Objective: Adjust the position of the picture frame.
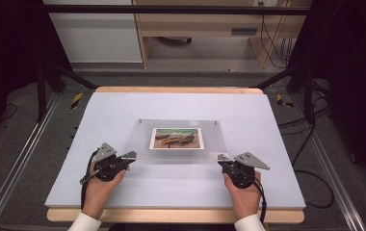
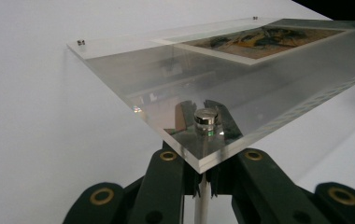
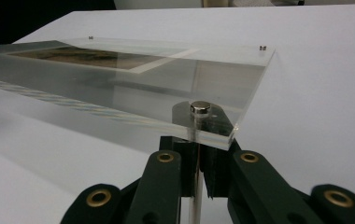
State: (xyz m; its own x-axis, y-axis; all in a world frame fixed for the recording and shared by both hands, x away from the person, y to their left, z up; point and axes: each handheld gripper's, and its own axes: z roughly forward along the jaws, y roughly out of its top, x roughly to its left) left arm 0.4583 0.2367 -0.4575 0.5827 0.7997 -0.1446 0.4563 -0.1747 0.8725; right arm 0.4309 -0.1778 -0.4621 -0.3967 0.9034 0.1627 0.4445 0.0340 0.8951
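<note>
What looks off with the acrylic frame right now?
Nothing stands out. The acrylic frame sits square on the white mat, picture centred, panel uncracked, left gripper and right gripper at its near corners.

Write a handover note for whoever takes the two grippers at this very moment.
Left gripper: at the near left corner of the clear acrylic photo frame, jaws closed around the thin post under the corner's metal stud.
Right gripper: same at the near right corner, under its stud.
Frame: mid-table on the white mat, landscape photo sandwiched inside; near edge looks raised.
Done: both near corners gripped.
Left: probably lift or shift the frame, keeping both hands level.
</note>
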